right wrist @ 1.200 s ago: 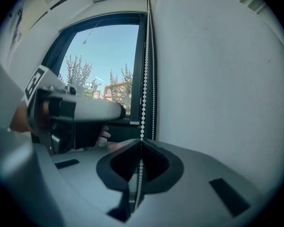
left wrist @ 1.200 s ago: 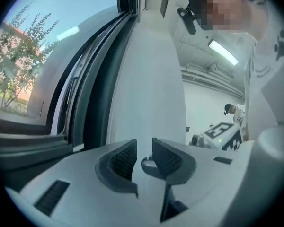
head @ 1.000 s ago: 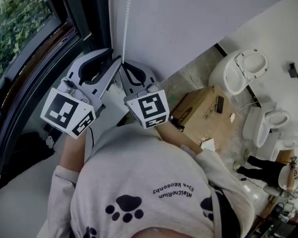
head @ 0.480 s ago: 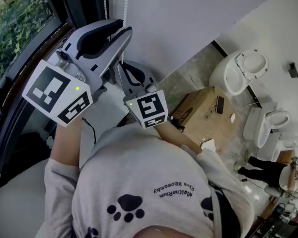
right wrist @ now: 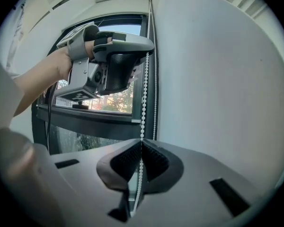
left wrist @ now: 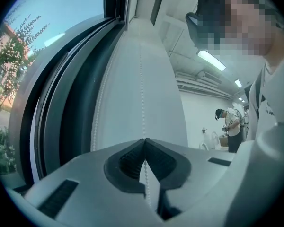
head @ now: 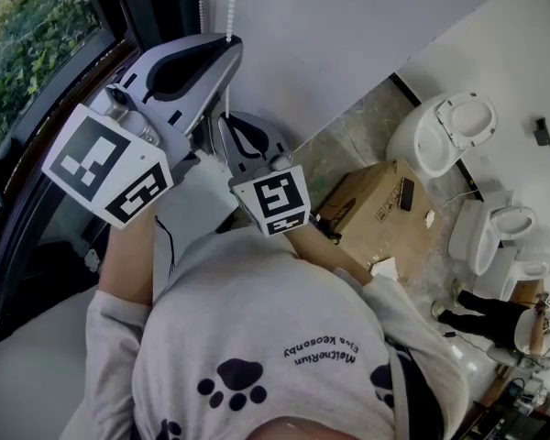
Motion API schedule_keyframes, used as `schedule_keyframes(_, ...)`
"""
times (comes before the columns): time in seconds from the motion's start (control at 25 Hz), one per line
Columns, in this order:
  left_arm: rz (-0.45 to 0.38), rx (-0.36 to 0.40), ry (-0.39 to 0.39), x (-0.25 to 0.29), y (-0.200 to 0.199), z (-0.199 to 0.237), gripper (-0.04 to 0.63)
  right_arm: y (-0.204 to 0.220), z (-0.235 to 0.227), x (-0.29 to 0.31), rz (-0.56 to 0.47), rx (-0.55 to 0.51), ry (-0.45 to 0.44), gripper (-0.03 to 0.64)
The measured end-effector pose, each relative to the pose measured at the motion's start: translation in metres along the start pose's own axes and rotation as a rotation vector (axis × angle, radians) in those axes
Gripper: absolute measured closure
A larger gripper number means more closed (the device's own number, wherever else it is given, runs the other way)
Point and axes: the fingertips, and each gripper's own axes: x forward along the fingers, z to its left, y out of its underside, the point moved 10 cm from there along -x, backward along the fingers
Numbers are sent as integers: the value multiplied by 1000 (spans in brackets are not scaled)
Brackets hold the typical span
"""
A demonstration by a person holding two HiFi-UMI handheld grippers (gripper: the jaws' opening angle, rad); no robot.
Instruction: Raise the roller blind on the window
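Near, grips the blind's chain [right wrist: 143,93] low in closed right tongs [right wrist: 141,143]. Just above, has raised left tongs [left wrist: 144,141] and just closed them on the same strand, right of the far window [head: 37,53]. Set, likely, for another pull.

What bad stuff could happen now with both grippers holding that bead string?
The left gripper has just closed on the bead chain, above the right gripper, also shut on it. The thin beads might slip out of the grip on a pull. The second strand hangs close beside; grabbing both would probably stop the chain moving.
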Motion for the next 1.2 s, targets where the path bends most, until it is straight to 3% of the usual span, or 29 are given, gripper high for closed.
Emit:
schedule_keyframes(0.56,46,-93,-43,-9,82,-7,586,77,8,6,94,-8,-5,606)
schedule_keyframes(1.2,164,-204,-63,-12,171,-17,586,155,7,13,334,14,-32,606)
